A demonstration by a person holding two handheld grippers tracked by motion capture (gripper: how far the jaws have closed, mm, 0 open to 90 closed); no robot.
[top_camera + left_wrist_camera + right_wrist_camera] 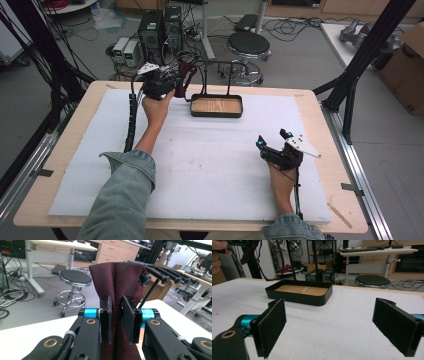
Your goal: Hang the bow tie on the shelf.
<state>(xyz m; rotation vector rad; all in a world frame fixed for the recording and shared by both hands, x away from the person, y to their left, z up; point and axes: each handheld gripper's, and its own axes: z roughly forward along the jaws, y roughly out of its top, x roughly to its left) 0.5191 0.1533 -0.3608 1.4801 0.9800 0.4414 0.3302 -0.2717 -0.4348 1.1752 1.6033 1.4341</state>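
A dark red cloth [183, 81] hangs from my left gripper [176, 80], which is raised above the table's far left, just left of a black tray [216, 114] with a wooden floor. In the left gripper view the jaws are shut on the cloth [117, 287] and pinch it into a fold at the gripper [117, 315]. My right gripper [273, 138] rests low over the white mat at the near right, open. Nothing lies between its pads [272, 325], and the tray [297, 299] sits ahead of the gripper [334, 327].
A thin black frame [216, 62] rises over the tray's far side. A white foam mat [200, 165] covers most of the wooden table. Behind the table are a round stool [248, 45], computer towers [160, 30] and cables. Black rods with knobs [162, 276] show near the cloth.
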